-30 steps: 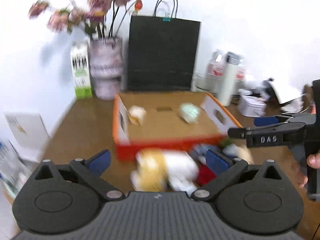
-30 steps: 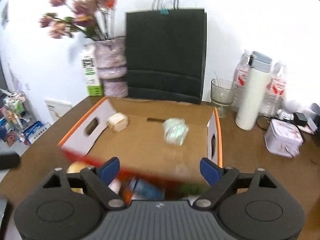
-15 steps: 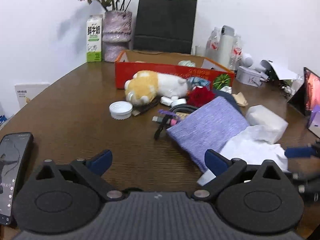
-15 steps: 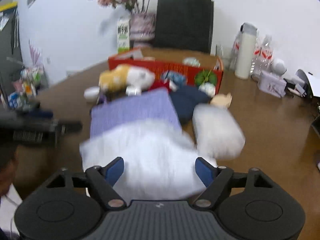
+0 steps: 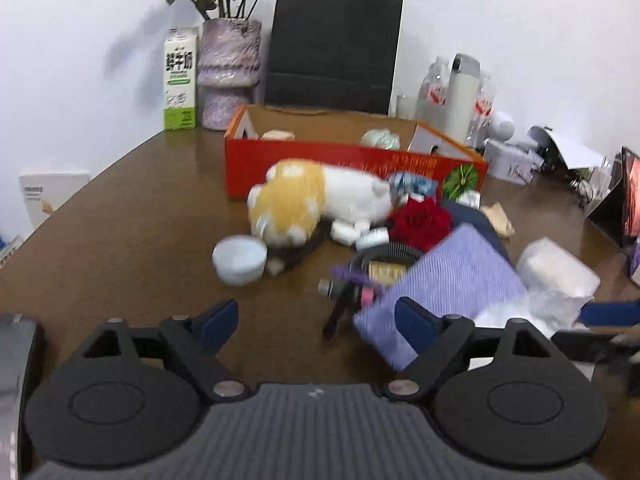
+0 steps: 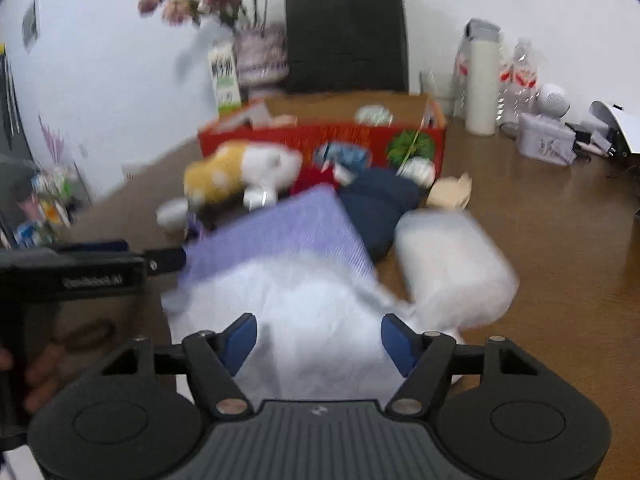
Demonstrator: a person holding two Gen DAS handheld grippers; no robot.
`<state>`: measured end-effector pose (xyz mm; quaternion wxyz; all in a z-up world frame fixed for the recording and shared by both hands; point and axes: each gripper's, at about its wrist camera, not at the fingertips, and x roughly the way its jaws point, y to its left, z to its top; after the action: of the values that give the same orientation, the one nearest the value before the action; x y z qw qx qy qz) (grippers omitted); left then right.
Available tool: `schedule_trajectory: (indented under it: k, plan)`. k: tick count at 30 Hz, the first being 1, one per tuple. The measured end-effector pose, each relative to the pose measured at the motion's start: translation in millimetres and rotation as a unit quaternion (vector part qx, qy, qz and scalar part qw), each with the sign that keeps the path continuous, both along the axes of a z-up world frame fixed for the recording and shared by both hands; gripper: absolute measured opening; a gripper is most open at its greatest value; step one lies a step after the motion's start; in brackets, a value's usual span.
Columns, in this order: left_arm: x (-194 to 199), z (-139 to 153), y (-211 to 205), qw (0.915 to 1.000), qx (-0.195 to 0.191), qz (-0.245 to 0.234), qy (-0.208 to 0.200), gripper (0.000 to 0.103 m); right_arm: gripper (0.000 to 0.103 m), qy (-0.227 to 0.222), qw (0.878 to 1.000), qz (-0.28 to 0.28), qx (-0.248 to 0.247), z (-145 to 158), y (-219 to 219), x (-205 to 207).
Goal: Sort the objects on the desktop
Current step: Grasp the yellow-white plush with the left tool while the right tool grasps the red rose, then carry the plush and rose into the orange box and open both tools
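Both claws gape empty; right claw point(image 6: 318, 340) over white tissue point(image 6: 304, 304) at 12 o'clock—thin sheet may tear; left claw point(image 5: 316, 320) idle.

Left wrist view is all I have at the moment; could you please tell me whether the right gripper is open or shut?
Observer: Open. The right gripper has its jaws wide apart, with nothing clamped.
Operator: Thank you. What lies ahead of it?
Observer: A white tissue sheet spreads beneath and between the jaws, and reaches the near edge of the purple cloth.
Operator: And how does my left gripper look from that side?
Observer: The left gripper shows at the left edge, with its tip beside the purple cloth's left corner. It is too blurred to tell whether they touch.
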<state>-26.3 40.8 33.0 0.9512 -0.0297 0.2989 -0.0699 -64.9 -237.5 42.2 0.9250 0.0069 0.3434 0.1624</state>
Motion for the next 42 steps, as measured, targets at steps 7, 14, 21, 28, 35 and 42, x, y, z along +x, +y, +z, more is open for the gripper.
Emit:
schedule_trajectory:
  k: [7,14,21,28,35,42]
  plan:
    - [54,-2,8,0.9965,-0.062,-0.014,0.054,0.053,0.065,-0.025,1.000,-0.014,-0.011,14,-10,41]
    - [116,11,7,0.9993,0.024,-0.009,0.028,0.080,0.061,-0.036,0.999,0.005,-0.028,18,11,92]
    - [138,4,-3,0.9970,0.047,-0.040,0.045,0.047,0.062,-0.013,1.000,0.008,0.002,10,23,143]
    - [73,44,12,0.9993,0.031,0.005,-0.021,0.046,0.034,-0.015,0.996,0.056,-0.075,-8,80,158]
    - [38,51,20,0.9998,-0.004,0.009,-0.019,0.046,0.033,-0.068,0.996,0.056,0.007,50,58,118]
    - [4,48,10,0.9997,-0.008,-0.018,-0.015,0.046,0.033,-0.087,0.995,0.035,0.028,80,27,65]
